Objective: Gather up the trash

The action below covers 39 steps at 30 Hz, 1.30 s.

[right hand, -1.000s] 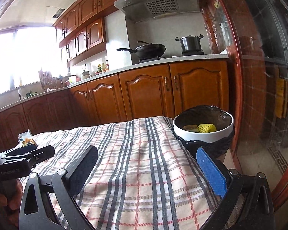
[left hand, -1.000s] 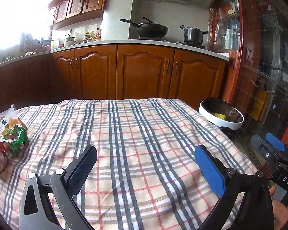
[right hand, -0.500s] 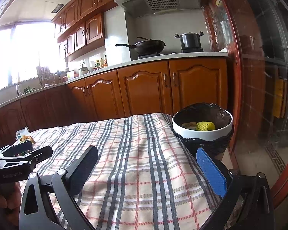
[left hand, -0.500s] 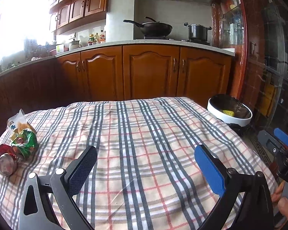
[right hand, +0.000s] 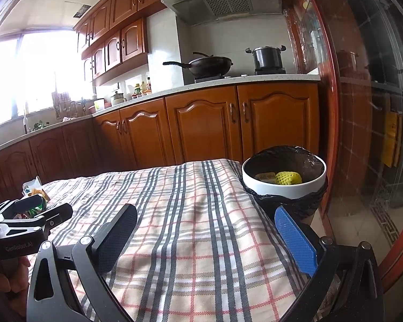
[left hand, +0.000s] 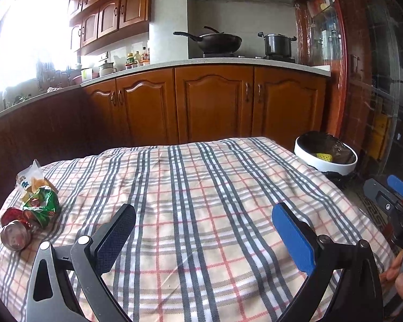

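Checked tablecloth, wrappers (print illegible)

1. Left tongs: black frame, silver pivot screws, one black textured pad, one blue pad.
2. Right tongs: same build, same pad colours.
3. Left body, seen from right tongs: white "GenRobot.AI" lettering.

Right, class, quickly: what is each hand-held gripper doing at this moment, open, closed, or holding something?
Left hand-held gripper: open, holding nothing, above the checked cloth.
Right hand-held gripper: open, holding nothing.
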### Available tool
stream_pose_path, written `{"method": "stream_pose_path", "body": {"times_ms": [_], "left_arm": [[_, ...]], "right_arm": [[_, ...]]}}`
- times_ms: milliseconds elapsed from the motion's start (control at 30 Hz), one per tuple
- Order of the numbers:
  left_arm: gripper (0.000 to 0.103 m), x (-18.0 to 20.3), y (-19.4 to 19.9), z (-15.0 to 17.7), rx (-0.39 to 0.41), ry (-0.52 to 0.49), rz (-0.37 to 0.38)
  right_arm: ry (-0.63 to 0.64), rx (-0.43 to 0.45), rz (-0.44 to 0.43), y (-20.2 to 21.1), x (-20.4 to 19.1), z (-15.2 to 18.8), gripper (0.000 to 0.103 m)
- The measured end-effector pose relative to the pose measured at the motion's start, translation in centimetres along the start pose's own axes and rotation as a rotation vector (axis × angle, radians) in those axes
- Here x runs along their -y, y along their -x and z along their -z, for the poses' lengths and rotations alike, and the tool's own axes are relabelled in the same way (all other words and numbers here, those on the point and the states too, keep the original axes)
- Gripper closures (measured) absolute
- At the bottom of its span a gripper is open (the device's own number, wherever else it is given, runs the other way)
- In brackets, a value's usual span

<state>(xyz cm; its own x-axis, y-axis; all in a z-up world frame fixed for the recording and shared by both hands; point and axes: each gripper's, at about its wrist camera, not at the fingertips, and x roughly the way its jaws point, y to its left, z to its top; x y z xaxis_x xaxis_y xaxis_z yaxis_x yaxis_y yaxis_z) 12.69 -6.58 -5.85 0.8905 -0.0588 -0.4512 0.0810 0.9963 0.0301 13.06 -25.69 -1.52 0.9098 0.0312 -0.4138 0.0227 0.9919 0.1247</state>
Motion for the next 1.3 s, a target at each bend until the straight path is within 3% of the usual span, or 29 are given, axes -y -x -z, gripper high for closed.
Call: {"method": "stream_pose_path", "body": {"times_ms": [1300], "left_arm": [[0.002, -0.59, -0.50, -0.17, 0.015, -0.016, 0.026]], "right_arm": [[0.009, -0.003, -0.014, -0.09, 0.35, -0.35, 0.000]]}}
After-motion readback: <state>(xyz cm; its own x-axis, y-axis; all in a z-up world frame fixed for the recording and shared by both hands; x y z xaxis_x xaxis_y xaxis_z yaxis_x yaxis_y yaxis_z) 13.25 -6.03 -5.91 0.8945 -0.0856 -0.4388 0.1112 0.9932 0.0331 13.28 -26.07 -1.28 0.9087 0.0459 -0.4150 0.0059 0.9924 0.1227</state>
